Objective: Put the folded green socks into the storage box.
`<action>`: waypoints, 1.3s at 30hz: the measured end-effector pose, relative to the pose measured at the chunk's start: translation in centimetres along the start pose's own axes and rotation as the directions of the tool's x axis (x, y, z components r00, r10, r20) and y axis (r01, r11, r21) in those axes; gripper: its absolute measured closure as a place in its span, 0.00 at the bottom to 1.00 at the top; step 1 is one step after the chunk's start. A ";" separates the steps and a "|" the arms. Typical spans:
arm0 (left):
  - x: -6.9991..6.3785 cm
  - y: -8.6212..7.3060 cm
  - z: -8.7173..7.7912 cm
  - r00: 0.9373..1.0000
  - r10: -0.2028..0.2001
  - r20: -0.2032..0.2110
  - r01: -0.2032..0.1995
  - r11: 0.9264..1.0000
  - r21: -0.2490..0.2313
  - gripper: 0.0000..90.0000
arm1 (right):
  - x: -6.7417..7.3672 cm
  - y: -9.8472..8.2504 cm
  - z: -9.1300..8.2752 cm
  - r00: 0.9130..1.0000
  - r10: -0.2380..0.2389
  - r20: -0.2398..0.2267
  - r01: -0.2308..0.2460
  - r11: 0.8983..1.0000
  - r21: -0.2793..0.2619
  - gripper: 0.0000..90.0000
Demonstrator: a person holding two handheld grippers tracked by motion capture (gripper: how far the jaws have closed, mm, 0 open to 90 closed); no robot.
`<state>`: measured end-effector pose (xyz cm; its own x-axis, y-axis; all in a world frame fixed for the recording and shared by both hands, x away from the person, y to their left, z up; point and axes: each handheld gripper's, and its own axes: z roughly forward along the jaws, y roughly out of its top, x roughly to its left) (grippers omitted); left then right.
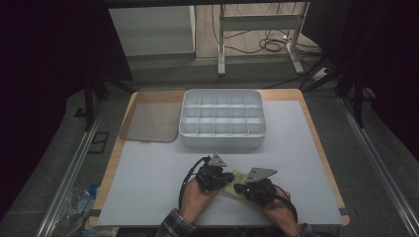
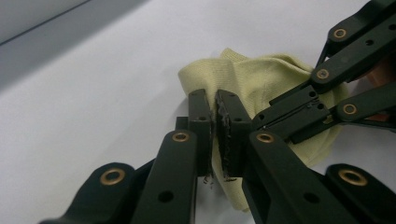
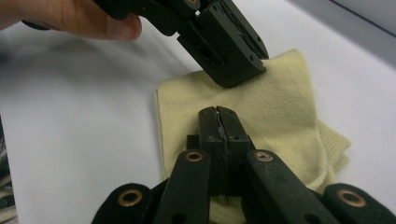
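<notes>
A folded pale yellow cloth (image 1: 232,191) lies on the white table mat near the front edge, between the person's two hands. My left gripper (image 1: 230,178) comes at it from the left and is shut on a bunched fold of the cloth (image 2: 261,74); yellow fabric shows between its pads (image 2: 214,95). My right gripper (image 1: 238,187) comes from the right and lies over the cloth (image 3: 280,102) with its jaws (image 3: 219,112) shut; I cannot tell whether a layer is pinched. The two gripper tips nearly meet. The left gripper (image 3: 233,51) presses the cloth's far part.
A grey tray (image 1: 222,140) divided into several empty compartments stands at the middle back of the mat. Its translucent lid (image 1: 150,118) lies flat to the left of it. White mat (image 1: 148,182) stretches out on both sides of the hands.
</notes>
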<state>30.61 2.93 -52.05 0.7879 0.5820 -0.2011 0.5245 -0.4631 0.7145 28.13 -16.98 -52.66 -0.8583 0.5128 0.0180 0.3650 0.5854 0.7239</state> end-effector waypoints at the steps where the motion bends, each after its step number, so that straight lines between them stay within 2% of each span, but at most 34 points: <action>1: 0.0 0.1 0.0 1.000 0.002 0.000 -0.002 1.000 0.003 0.95 | 0.0 0.1 0.0 1.000 -0.001 0.001 0.001 1.000 0.005 1.00; 3: 0.0 0.1 0.0 1.000 0.005 -0.001 -0.005 1.000 0.003 0.95 | 0.1 0.2 -0.1 1.000 -0.007 0.006 0.007 1.000 0.009 1.00; 4: 0.0 0.1 0.0 1.000 -0.010 -0.002 0.010 1.000 -0.008 0.95 | 0.4 0.4 -0.3 1.000 -0.018 -0.005 0.018 1.000 0.004 1.00; 7: 0.1 0.2 -0.1 1.000 -0.012 -0.002 0.012 1.000 -0.015 0.95 | 0.8 0.5 -0.2 0.999 -0.030 -0.021 0.030 1.000 0.004 1.00; 8: 0.1 0.2 -0.1 1.000 -0.010 0.000 0.010 1.000 -0.015 0.95 | 0.9 0.3 0.2 0.999 -0.045 -0.016 0.045 0.999 0.018 1.00; 9: 0.1 0.2 -0.1 1.000 -0.010 0.000 0.010 1.000 -0.015 0.95 | 0.9 0.3 0.2 0.999 -0.045 -0.016 0.045 0.999 0.018 1.00; 10: 0.1 0.2 -0.1 1.000 -0.009 -0.001 0.009 1.000 -0.015 0.95 | 0.8 0.4 0.2 0.999 -0.025 -0.028 0.025 1.000 0.011 1.00; 14: 0.3 0.3 -0.3 1.000 -0.013 -0.005 0.013 1.000 -0.015 0.95 | 1.1 0.4 0.3 0.999 -0.034 -0.039 0.035 0.999 0.017 1.00; 18: 0.2 0.4 -0.3 1.000 -0.010 -0.004 0.010 1.000 -0.016 0.95 | 1.0 0.5 0.3 0.999 -0.024 -0.048 0.025 1.000 0.018 1.00; 20: 0.2 0.4 -0.3 1.000 -0.009 -0.004 0.009 1.000 -0.017 0.95 | 1.0 0.6 0.2 0.999 -0.032 -0.041 0.033 0.999 0.020 0.99; 21: 0.3 0.4 -0.4 1.000 -0.008 -0.007 0.008 1.000 -0.016 0.95 | 0.7 0.8 -0.3 0.999 -0.029 -0.014 0.030 1.000 0.006 0.99; 23: 0.4 0.5 -0.5 1.000 -0.009 -0.007 0.009 1.000 -0.019 0.95 | 0.2 0.8 -0.6 1.000 -0.011 0.007 0.011 1.000 -0.010 0.99; 25: 0.5 0.5 -0.6 1.000 0.001 -0.010 -0.001 1.000 -0.012 0.94 | -0.4 0.7 -0.8 0.999 0.003 0.046 -0.003 1.000 -0.007 0.99; 29: 0.4 0.7 -0.7 1.000 -0.009 -0.007 0.009 1.000 -0.025 0.94 | -1.1 0.3 -0.6 0.998 0.024 0.063 -0.024 1.000 -0.008 0.99; 32: 0.2 0.8 -0.7 1.000 -0.007 0.000 0.007 1.000 -0.028 0.94 | -1.3 -0.1 -0.2 0.998 0.036 0.058 -0.036 0.999 -0.015 1.00; 39: 0.0 1.0 -0.9 0.999 -0.015 0.043 0.017 0.999 -0.042 0.92 | -1.4 -0.1 -0.2 0.998 0.044 0.049 -0.043 0.999 -0.014 0.99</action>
<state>30.84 3.09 -50.75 0.7929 0.5597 -0.2408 0.5240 -0.4247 0.7383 29.26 -17.85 -52.62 -0.8226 0.5683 0.0161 0.3968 0.5537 0.7321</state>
